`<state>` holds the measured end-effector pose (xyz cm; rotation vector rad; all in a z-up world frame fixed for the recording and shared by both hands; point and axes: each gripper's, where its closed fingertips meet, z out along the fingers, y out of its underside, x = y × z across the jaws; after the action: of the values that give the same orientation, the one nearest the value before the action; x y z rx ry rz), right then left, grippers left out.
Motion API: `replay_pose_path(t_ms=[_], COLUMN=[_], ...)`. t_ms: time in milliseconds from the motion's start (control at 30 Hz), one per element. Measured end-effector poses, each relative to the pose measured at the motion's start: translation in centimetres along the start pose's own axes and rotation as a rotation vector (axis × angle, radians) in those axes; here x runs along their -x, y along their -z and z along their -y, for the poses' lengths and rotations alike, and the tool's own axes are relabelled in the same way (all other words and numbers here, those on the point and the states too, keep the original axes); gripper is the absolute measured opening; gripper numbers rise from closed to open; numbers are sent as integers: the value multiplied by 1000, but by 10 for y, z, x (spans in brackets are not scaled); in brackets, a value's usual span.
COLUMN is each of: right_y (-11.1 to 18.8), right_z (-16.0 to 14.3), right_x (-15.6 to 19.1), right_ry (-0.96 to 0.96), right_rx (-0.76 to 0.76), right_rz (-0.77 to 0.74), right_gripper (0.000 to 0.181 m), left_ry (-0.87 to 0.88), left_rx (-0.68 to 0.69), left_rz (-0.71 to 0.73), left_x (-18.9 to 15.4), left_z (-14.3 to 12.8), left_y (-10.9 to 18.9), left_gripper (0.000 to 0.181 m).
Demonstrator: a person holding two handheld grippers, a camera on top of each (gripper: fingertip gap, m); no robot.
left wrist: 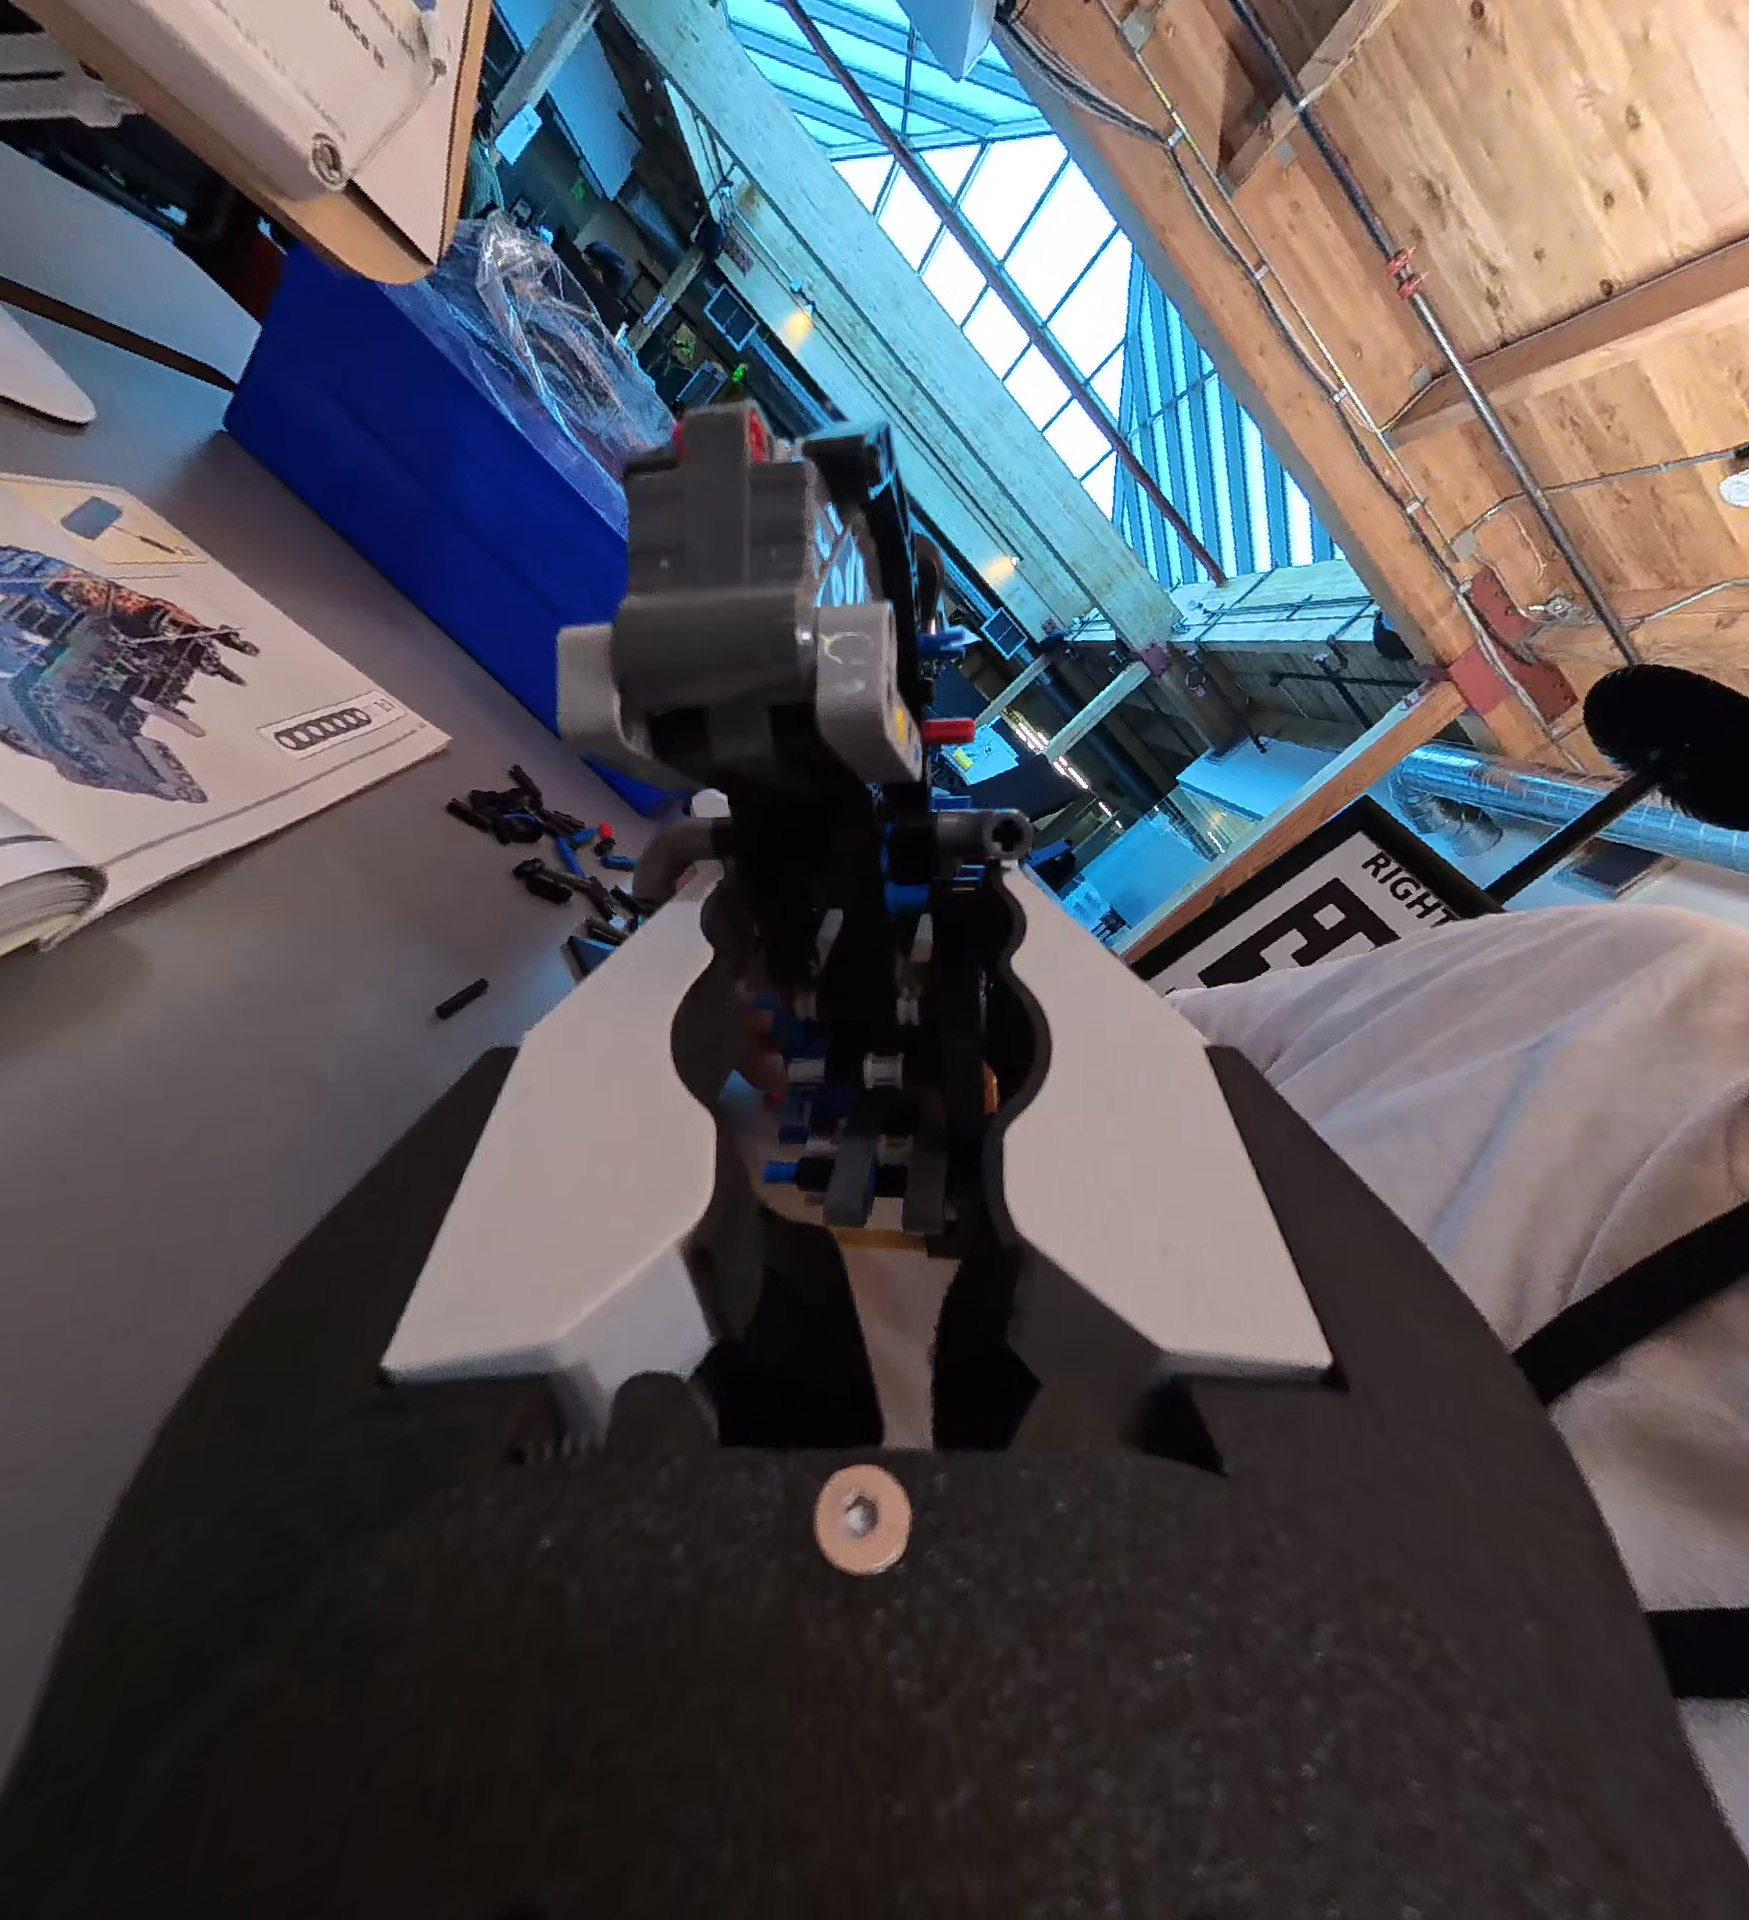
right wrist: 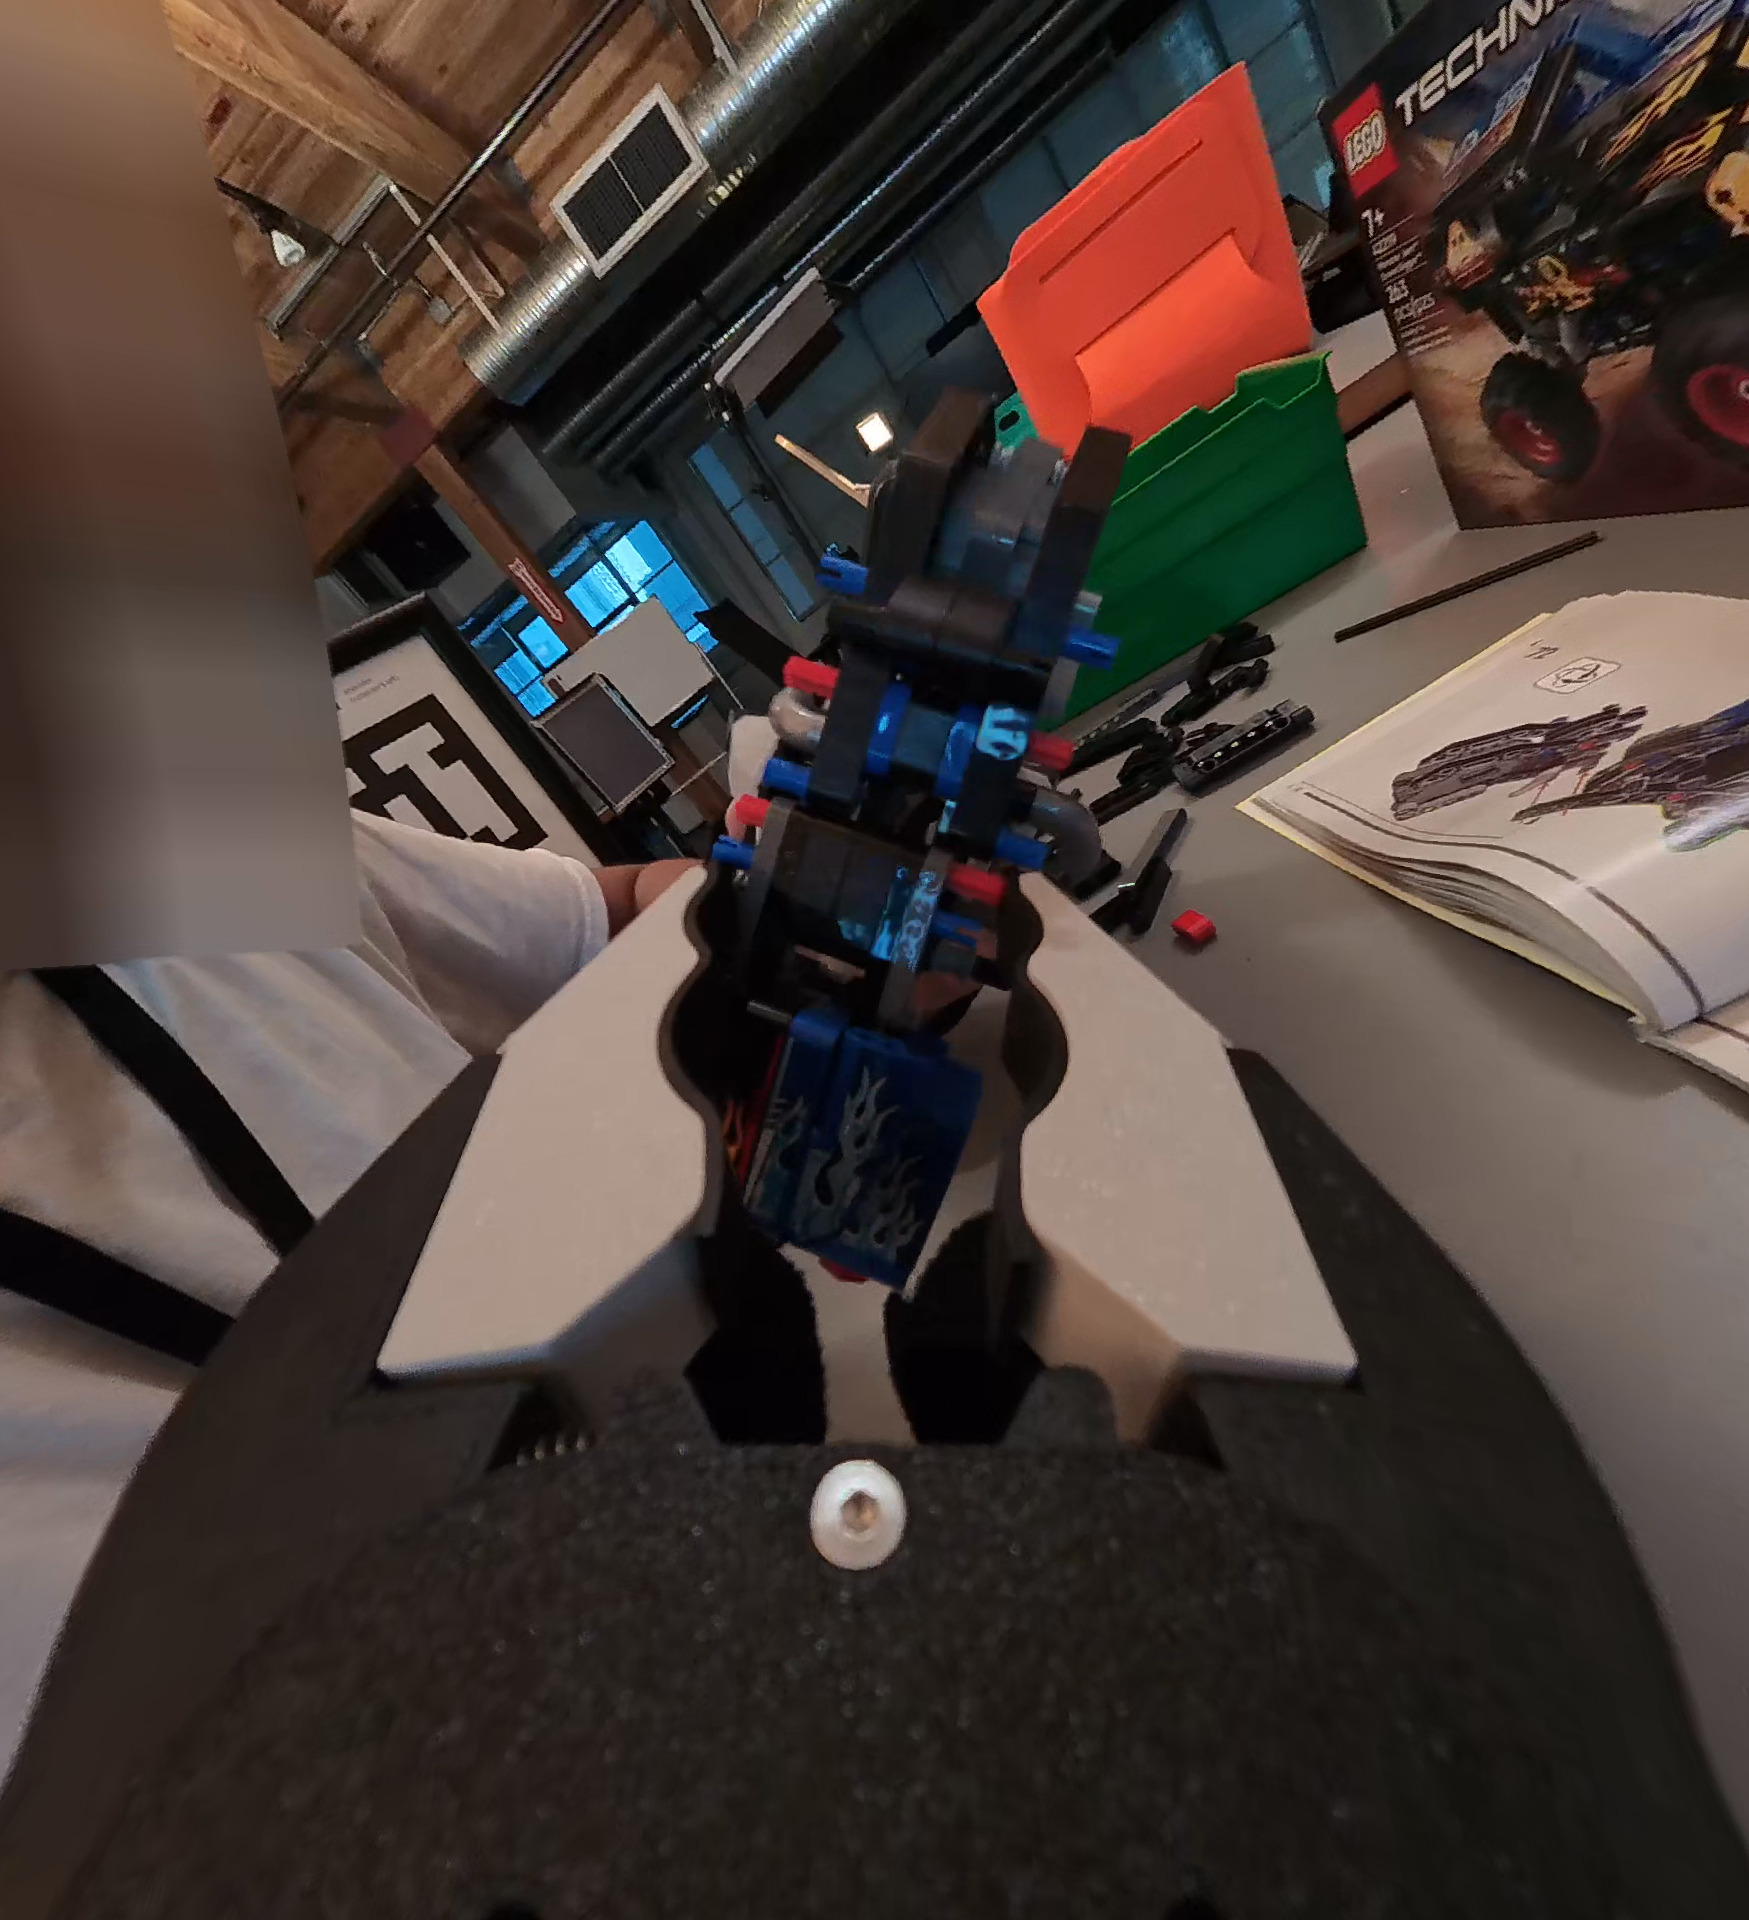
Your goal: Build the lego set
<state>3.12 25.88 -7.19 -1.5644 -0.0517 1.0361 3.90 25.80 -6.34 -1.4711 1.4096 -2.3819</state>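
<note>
Left tool [left wrist: 854,1039] is clamped on the half-built model [left wrist: 776,665], fingers [left wrist: 579,1122] pinching its lower black-and-blue section while the gray end sticks out past them. Manual [left wrist: 122,665] lies open on the desk [left wrist: 226,1091], loose pins [left wrist: 537,831] near a blue box [left wrist: 434,499].

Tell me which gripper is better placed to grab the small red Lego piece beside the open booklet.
Right, probably: the small red Lego piece lies past the right gripper, unseen in the left view. That gripper is shut on the black-and-blue Lego model, so release first.
</note>
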Motion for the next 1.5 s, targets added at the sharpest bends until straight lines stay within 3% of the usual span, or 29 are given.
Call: replay_pose_path(t_ms=[167, 300, 367, 533, 600, 700, 800, 900, 1000, 1167, 1300, 1400, 1500], right_y=[-2, 7, 14, 7, 1, 1, 11, 24, 36, 57, 69, 70, 70], right_z=[-5, 7, 16, 28, 16, 5, -14, -29, -32, -46, -62, -69, -73], right_x=[3, 4, 2, 11, 11, 14, 12, 8, 2, -6, -13, -18, -23], right_ry=[12, 29, 134, 379, 460, 534, 496, 461, 443, 441, 442, 433, 407], right_rx=[30, 52, 106, 296, 414, 484, 544, 555, 539, 604, 695, 725, 742], right_rz=[26, 24, -35, -165, -193, -182, -147, -123, -117, -98, -91, -103, -114], right_gripper=[50, 67, 78, 79, 72, 43, 35, 31, 31, 32, 34, 31, 32], left_ry=[-100, -334, -470, -744, -807, -876, -938, -943, -907, -827, -643, -692, -736], left_rx=[61, 187, 269, 466, 562, 707, 810, 827, 758, 794, 762, 775, 771], left_rz=[32, 125, 195, 318, 355, 398, 432, 405, 335, 225, 120, 128, 135], left_x=[-4, -6, -3, -4, -1, 4, 12, 15, 2, 12, 22, 28, 27], left_z=[-1, 1, 0, -12, -22, -38, -51, -63, -56, -47, -63, -75, -76], left_y=[2, 9, 13, 12, 11, 8, 8, 4, 3, 51, 70, 70, 69], left_gripper=[40, 41, 41, 41, 41, 41, 41, 40, 47, 58, 66, 72, 65])
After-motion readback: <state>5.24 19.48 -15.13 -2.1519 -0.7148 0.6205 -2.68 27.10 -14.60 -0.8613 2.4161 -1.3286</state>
